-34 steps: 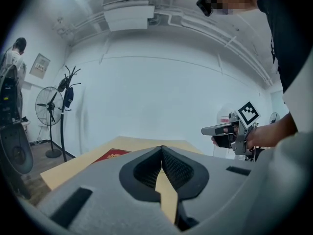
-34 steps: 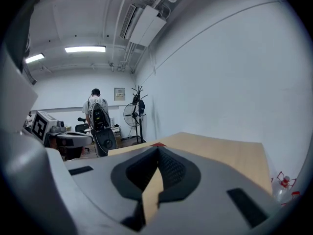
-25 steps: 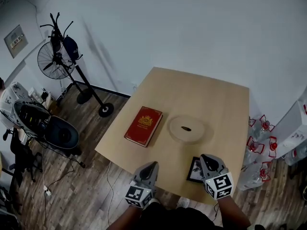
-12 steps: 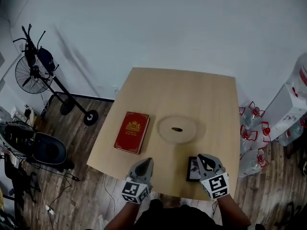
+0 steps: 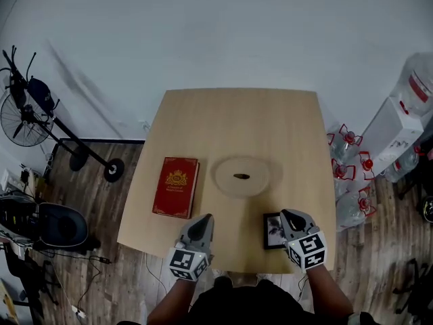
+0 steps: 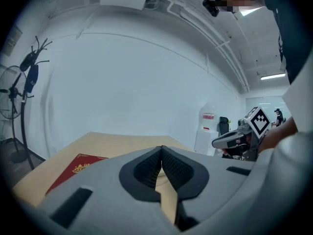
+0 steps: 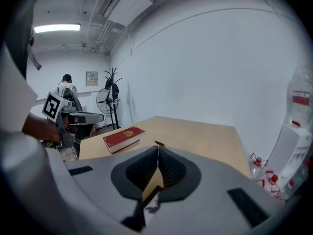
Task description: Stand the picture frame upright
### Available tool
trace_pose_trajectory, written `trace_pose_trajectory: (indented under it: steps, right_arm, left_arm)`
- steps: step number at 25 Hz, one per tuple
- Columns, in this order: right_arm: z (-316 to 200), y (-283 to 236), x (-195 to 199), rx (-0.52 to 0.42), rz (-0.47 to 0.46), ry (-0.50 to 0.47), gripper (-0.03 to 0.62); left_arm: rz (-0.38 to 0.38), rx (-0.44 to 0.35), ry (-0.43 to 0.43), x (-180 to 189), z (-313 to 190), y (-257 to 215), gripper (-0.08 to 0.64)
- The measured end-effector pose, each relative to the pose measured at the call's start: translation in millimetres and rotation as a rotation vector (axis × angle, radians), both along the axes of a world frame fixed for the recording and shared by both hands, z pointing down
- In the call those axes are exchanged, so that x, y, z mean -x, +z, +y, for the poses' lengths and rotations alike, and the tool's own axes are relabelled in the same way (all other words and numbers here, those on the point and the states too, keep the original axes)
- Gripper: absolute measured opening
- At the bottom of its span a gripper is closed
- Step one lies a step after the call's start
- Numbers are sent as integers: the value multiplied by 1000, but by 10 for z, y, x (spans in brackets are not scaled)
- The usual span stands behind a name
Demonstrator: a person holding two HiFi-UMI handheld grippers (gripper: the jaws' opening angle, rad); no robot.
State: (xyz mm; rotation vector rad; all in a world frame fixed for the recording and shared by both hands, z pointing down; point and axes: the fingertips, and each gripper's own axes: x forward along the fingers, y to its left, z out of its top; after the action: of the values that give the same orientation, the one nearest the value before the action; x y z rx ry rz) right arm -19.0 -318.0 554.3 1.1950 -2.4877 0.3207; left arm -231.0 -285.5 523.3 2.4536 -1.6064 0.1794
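A small black picture frame (image 5: 273, 231) lies flat near the front edge of the light wooden table (image 5: 237, 120); a sliver of it (image 7: 146, 207) shows below the jaws in the right gripper view. My right gripper (image 5: 292, 217) hovers just right of the frame, its jaws shut with nothing between them (image 7: 157, 155). My left gripper (image 5: 201, 225) is held over the table's front edge, left of the frame, jaws also shut and empty (image 6: 161, 158).
A red book (image 5: 176, 187) lies on the table's left side and a round wooden plate (image 5: 241, 176) with a small dark object sits in the middle. A standing fan (image 5: 27, 114) is on the floor at left, water bottles (image 5: 348, 161) at right.
The head view has swung so the table sits more centred and square. Both grippers stay near the front edge beside the frame, still shut.
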Motion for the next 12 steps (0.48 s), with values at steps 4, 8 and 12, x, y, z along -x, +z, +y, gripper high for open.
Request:
trace_pose_trajectory:
  steps: [4, 8, 12]
  right_arm:
    - [7, 313, -135, 117, -11, 52, 33]
    - [49, 681, -287, 167, 93, 83, 101]
    - [168, 1010, -405, 226, 163, 100, 106]
  left_arm:
    - [12, 11, 62, -177, -63, 44, 0]
    - [-4, -2, 120, -289, -173, 32, 0]
    - [-9, -8, 147, -345, -234, 24, 0]
